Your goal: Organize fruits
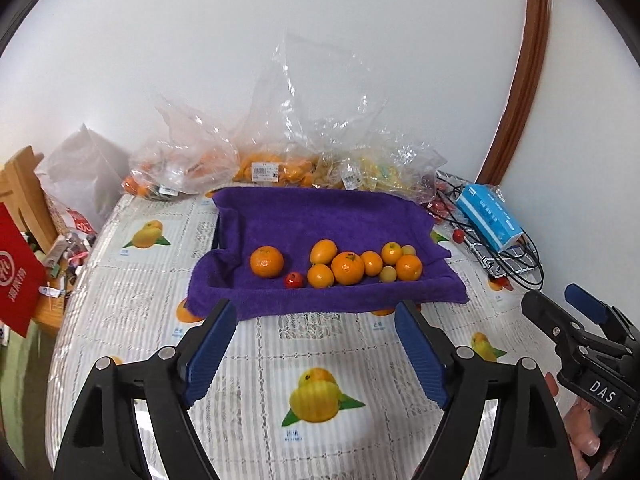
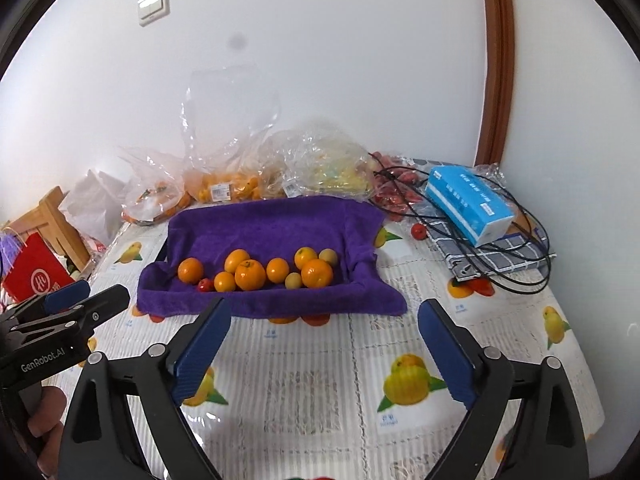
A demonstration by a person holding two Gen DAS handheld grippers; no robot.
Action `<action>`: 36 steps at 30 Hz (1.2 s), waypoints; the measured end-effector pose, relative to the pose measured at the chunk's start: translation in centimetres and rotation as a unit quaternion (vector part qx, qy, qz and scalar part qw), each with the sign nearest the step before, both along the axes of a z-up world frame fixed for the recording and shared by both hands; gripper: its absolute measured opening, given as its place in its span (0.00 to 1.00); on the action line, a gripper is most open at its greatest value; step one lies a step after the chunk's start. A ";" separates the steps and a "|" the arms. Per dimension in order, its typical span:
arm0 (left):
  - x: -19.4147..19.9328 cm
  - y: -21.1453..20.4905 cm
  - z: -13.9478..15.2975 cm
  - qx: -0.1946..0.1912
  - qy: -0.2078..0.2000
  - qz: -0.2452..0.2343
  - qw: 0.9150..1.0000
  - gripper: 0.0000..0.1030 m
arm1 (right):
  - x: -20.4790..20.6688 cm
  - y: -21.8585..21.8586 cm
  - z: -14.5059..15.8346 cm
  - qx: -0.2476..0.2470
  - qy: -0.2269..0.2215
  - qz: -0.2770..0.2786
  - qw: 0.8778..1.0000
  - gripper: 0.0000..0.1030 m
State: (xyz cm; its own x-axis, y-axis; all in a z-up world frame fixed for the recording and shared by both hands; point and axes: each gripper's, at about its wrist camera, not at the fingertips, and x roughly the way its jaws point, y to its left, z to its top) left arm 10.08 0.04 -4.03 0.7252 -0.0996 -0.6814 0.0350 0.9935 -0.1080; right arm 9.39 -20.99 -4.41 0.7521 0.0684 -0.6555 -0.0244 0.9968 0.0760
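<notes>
A tray lined with a purple towel (image 1: 320, 216) (image 2: 272, 224) sits mid-table. It holds several oranges, such as one apart at the left (image 1: 267, 261) (image 2: 190, 270), small yellow-green fruits (image 1: 387, 274) and one small red fruit (image 1: 293, 280) (image 2: 204, 285). My left gripper (image 1: 316, 316) is open and empty, hovering in front of the tray. My right gripper (image 2: 324, 316) is open and empty, also in front of the tray. Each gripper shows in the other's view, right (image 1: 560, 304) and left (image 2: 92, 296).
Clear plastic bags of fruit (image 1: 276, 168) (image 2: 224, 188) lie behind the tray by the wall. A blue tissue pack (image 1: 488, 216) (image 2: 468, 204), black cables (image 2: 520, 256) and loose red fruits (image 2: 419, 231) are at the right. A red bag (image 1: 16, 276) stands off the left edge.
</notes>
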 end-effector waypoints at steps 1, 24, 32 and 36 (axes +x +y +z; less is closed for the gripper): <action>-0.4 -0.1 0.2 0.001 -0.002 0.000 1.000 0.79 | -0.5 -0.1 0.2 -0.001 -0.005 -0.001 1.000 0.95; -4.9 -1.0 1.7 0.012 -0.032 0.001 0.999 0.80 | -6.0 -1.2 2.1 0.003 -0.030 -0.017 0.999 0.97; -5.1 -0.8 1.8 0.010 -0.031 0.004 0.999 0.80 | -6.3 -1.2 2.1 0.005 -0.031 -0.015 0.999 0.97; -5.1 -0.7 1.8 0.010 -0.031 0.003 0.999 0.80 | -6.3 -0.9 2.1 0.004 -0.031 -0.014 0.999 0.97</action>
State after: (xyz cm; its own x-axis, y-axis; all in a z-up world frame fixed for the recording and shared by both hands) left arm 4.99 -0.69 -2.28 0.7671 -0.0810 -0.6363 0.0347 0.9958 -0.0849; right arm 3.05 -21.92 -2.34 0.7931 0.0508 -0.6070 -0.0007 0.9966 0.0824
